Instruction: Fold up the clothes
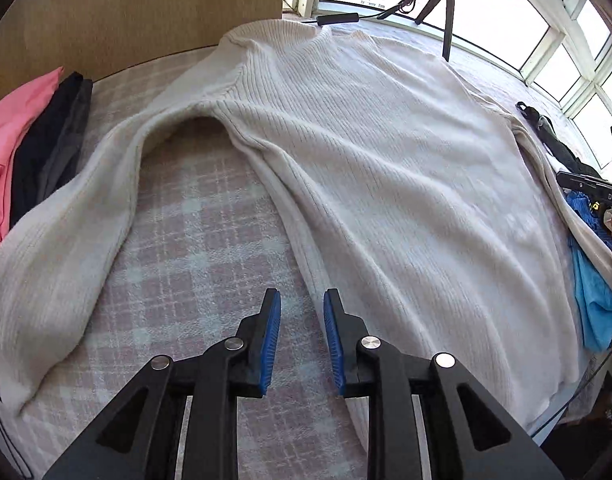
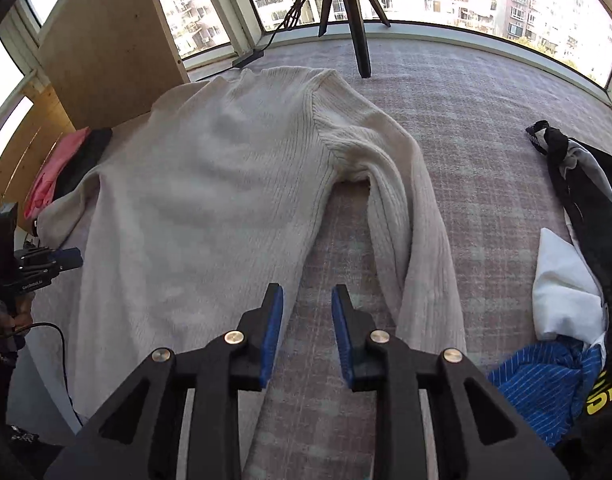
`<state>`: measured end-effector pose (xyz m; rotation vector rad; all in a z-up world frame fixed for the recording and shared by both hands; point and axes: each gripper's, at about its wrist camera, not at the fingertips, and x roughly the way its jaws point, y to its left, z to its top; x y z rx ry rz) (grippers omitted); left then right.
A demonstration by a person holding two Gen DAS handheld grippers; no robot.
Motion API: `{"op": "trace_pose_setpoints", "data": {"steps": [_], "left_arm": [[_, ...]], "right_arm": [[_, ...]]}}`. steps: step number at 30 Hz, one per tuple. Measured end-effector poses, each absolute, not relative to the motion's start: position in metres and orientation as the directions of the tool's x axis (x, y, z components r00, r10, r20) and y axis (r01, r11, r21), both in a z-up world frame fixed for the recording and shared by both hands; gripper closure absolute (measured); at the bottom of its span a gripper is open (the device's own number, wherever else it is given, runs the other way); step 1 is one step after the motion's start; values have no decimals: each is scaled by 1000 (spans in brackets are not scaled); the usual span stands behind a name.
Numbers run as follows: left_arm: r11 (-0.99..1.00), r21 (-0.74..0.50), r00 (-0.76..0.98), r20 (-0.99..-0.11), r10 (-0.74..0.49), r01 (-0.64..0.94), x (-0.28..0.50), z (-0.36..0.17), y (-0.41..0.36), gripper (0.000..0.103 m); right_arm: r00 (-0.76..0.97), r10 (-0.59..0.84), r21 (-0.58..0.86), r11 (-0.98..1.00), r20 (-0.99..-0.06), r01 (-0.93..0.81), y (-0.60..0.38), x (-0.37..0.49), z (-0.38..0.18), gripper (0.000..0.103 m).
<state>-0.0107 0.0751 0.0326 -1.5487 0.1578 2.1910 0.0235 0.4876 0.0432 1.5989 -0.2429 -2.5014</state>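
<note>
Cream sweater (image 1: 366, 152) hem hidden, right gripper (image 1: 598, 196) cropped

Sweater (image 1: 366, 168) hem cut off below — blue garment (image 2: 546, 392) partly under dark clothing.

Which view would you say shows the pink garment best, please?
The left wrist view: the pink garment fills the left edge beside dark folded clothes. The right wrist view shows only a small, distant patch.

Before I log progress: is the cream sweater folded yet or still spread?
Spread. The sweater lies flat on the checked cover, both sleeves out to its sides, no part doubled over.
</note>
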Motion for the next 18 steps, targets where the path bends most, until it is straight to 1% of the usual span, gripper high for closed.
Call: {"op": "trace_pose_setpoints", "data": {"steps": [4,6,8,11,12,13,15,17,18], "left_arm": [[-896,-182,-280,-908,312,-406,-9,26,77,83],[-890,-187,-287,-901,324,-416,-9,25,77,99],[-903,-162,-303,-906,296,-398,-10,29,72,100],[-937,-263,-323,-888,329,-230,-7,31,27,100],[-940,-270,-322,-889,326,-208,-5,29,19,103],[-943,-276,-321,-890,324,-186,-3,27,11,103],[-941,-285,-323,-886,332,-184,0,30,5,103],[-925,-320,-323,-870,372,-204,7,40,4,103],[-915,-335,-316,-863,394,-225,12,46,7,97]], "right_arm": [[-381,-235,243,-970,-894,29,479,40,27,78],[-369,-239,248,-968,-898,25,474,41,20,78],[-359,-247,255,-966,-900,25,469,43,16,78],[-352,-277,281,-959,-894,43,465,48,18,78],[-349,-287,288,-956,-892,50,462,50,19,78],[-347,-291,290,-955,-891,56,460,52,19,78],[-344,-300,296,-953,-890,64,456,58,21,78],[-341,-314,313,-948,-886,60,456,68,24,78],[-339,-326,327,-943,-882,55,457,74,25,78]]}}
